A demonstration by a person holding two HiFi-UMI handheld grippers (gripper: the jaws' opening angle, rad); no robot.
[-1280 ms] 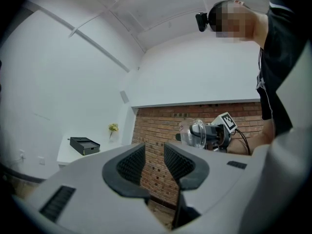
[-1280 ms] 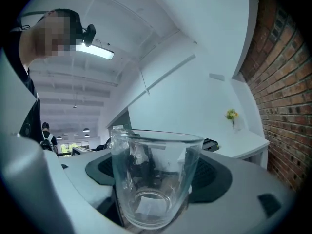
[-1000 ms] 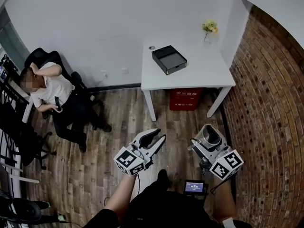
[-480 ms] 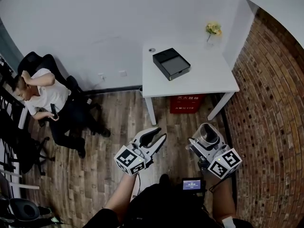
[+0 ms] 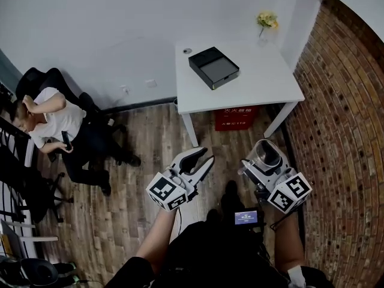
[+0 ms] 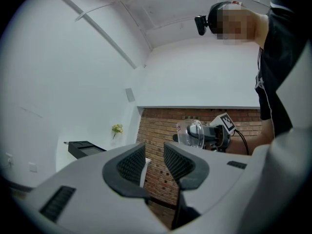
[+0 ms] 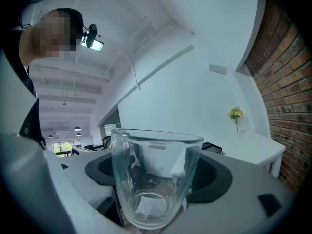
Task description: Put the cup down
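Observation:
A clear glass cup [image 7: 153, 179] stands upright between the jaws of my right gripper [image 7: 156, 172], which is shut on it. In the head view the cup [image 5: 267, 155] is held over the wooden floor, short of the white table [image 5: 258, 89]. The left gripper view catches the cup [image 6: 192, 133] off to the right, in front of the brick wall. My left gripper [image 5: 201, 159] hangs beside it at the left, jaws open a small gap with nothing between them [image 6: 155, 162].
On the white table lie a black tray [image 5: 213, 67], a small round object [image 5: 187, 51] and a vase of yellow flowers [image 5: 267, 21]. A red box [image 5: 237, 119] sits under it. A brick wall [image 5: 342, 131] runs along the right. A person sits on a chair [image 5: 57, 125] at the left.
The view has shifted closer toward the table. Both grippers keep their poses, moving slightly forward; the cup stays held in the right gripper.

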